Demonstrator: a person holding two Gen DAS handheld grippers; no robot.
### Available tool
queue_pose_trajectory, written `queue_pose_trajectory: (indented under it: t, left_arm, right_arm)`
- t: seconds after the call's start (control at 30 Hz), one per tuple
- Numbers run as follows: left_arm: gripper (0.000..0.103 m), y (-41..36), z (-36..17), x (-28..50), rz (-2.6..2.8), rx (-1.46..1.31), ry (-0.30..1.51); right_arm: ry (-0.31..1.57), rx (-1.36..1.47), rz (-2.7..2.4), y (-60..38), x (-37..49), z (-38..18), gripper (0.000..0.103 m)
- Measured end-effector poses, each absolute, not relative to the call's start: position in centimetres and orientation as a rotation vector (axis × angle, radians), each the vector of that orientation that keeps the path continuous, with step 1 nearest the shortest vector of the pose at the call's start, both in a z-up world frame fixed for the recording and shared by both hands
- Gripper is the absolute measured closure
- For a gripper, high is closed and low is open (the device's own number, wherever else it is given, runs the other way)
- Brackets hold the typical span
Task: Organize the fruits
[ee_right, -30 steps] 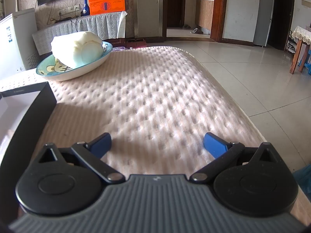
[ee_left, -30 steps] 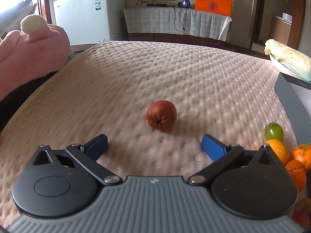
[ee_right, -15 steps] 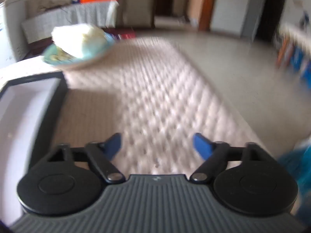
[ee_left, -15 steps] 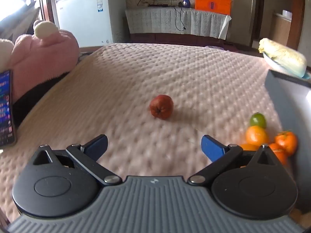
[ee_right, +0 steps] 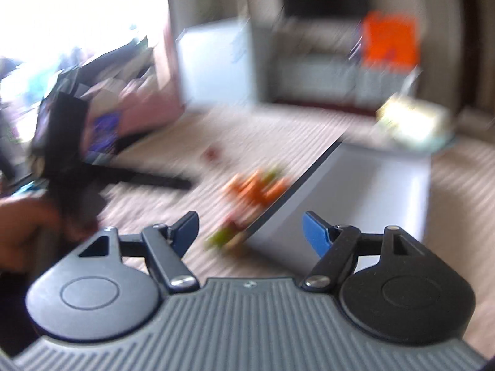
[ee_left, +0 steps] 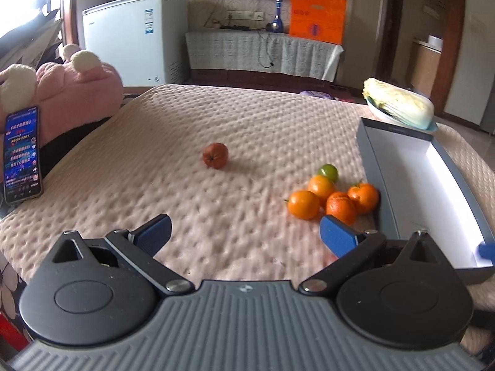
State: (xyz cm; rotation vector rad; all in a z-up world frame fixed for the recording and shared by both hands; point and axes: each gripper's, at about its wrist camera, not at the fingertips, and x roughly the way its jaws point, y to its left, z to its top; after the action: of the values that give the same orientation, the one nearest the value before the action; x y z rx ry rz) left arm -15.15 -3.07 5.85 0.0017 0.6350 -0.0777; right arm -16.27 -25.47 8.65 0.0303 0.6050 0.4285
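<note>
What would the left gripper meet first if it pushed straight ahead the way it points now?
Probably nothing at first: the left gripper is open over bare quilted cover. Further along sits the red fruit, slightly left of centre; the oranges lie off to the right. Depth is uncertain.

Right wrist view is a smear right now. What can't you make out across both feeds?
- Right wrist view: motion blur smears the fruit pile; count and kinds unreadable.
- Left wrist view: the left tool hides the near corner of the box.
- Left wrist view: phone screen text too small to read.
- Right tool: open, empty.
</note>
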Motion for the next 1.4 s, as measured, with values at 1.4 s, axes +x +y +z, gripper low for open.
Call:
queue_pose_trajectory:
  t: [1.4]
  left_arm:
    - [0.022,-4.9,3.5,-15.8,-0.460,0.046,0.695]
  right_arm:
    - [0.624,-0.282,0.375,-20.1,-14.6,4.2,0.064]
